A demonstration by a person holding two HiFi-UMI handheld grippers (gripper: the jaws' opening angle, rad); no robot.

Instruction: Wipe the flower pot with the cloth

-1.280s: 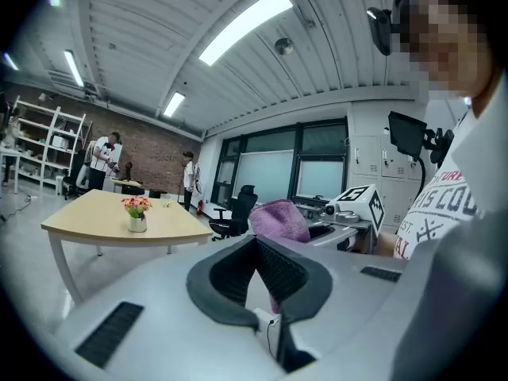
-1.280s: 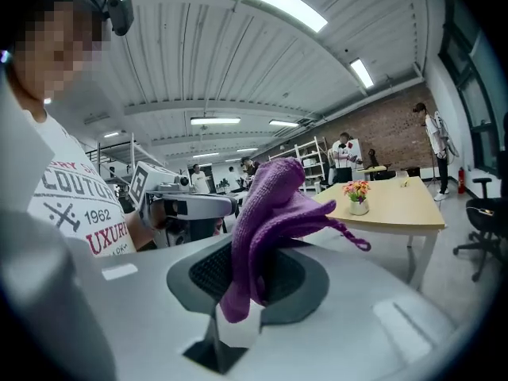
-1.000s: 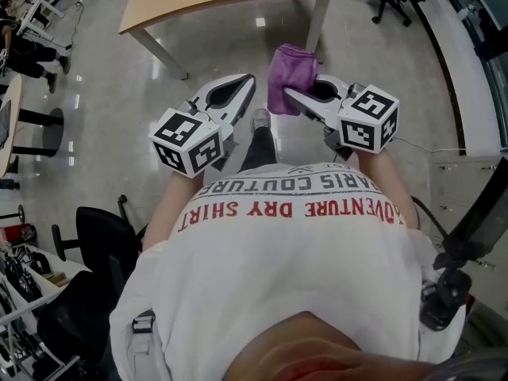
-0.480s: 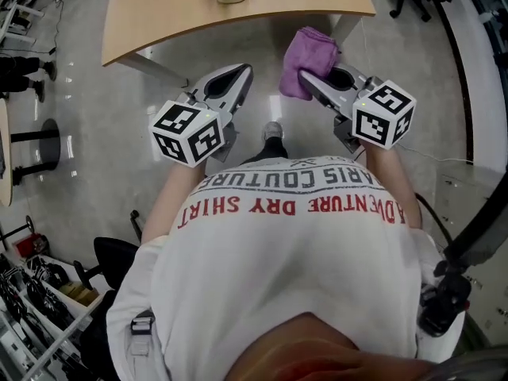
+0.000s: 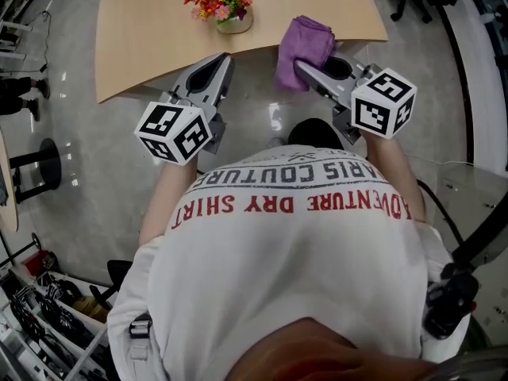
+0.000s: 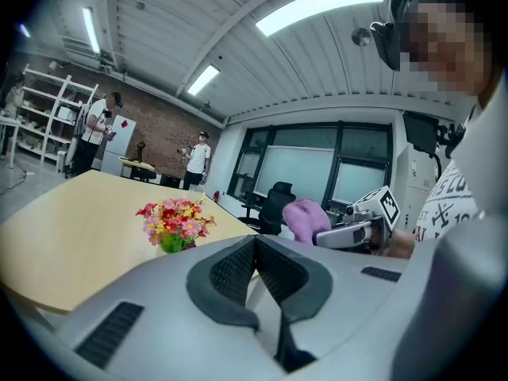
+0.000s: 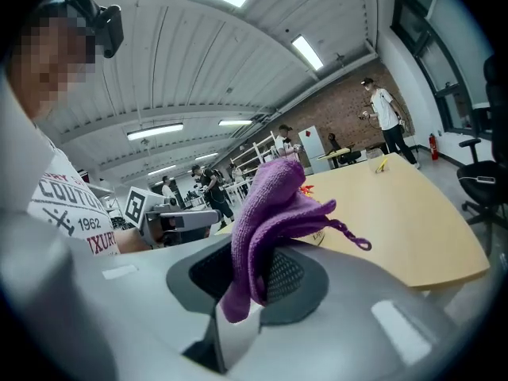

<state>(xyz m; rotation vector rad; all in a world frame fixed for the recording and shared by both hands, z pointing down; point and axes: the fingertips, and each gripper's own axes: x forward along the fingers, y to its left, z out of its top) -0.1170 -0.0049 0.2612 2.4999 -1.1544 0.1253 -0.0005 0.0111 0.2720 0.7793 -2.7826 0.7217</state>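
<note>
The left forearm [image 5: 163, 197] and right forearm [image 5: 390, 173] reach forward side by side. The left hand-held gripper [image 5: 216, 60] points ahead, jaws pressed together with nothing between them. The right hand-held gripper [image 5: 305, 70] angles slightly inward, jaws clamped on a purple cloth [image 5: 303, 40].

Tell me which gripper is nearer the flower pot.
Left, by the head view. The left gripper, shut and empty, points at the flower pot from the near edge of the table. The right gripper, shut on the purple cloth, sits farther off to the pot's right.
</note>
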